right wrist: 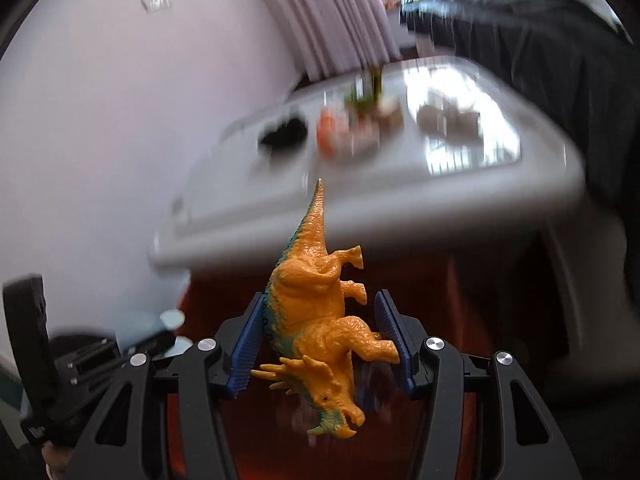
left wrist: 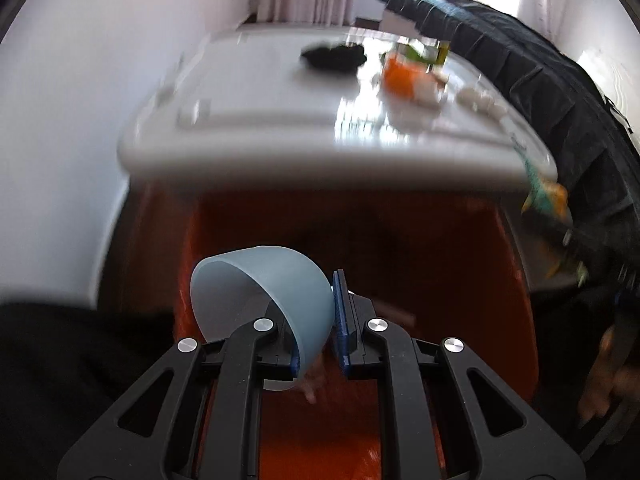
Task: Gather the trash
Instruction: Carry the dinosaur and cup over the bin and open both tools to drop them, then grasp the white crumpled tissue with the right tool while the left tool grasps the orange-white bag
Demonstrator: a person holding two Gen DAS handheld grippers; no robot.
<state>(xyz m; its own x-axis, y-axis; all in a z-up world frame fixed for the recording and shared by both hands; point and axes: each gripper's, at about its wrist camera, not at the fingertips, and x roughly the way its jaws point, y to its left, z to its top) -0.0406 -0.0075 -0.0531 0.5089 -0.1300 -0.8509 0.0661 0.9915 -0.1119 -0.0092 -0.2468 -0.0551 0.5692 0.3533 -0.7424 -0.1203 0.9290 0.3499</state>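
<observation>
My left gripper (left wrist: pixel 320 320) is shut on the rim of a pale blue cup (left wrist: pixel 264 300), tipped on its side over an orange bin (left wrist: pixel 400 264). My right gripper (right wrist: pixel 320 340) is shut on an orange toy dinosaur (right wrist: pixel 316 308) with teal back, head down, tail up, also over the orange bin (right wrist: pixel 440 288). The dinosaur shows faintly at the right of the left wrist view (left wrist: pixel 544 196). The left gripper and cup show at the lower left of the right wrist view (right wrist: pixel 140 328).
A white table (left wrist: pixel 280 128) stands behind the bin, blurred. On it lie a black object (left wrist: pixel 334 56), an orange object (left wrist: pixel 400 76), green items (left wrist: pixel 424 50) and pale scraps (left wrist: pixel 480 100). A dark jacket (left wrist: pixel 560 100) hangs at right. White wall at left.
</observation>
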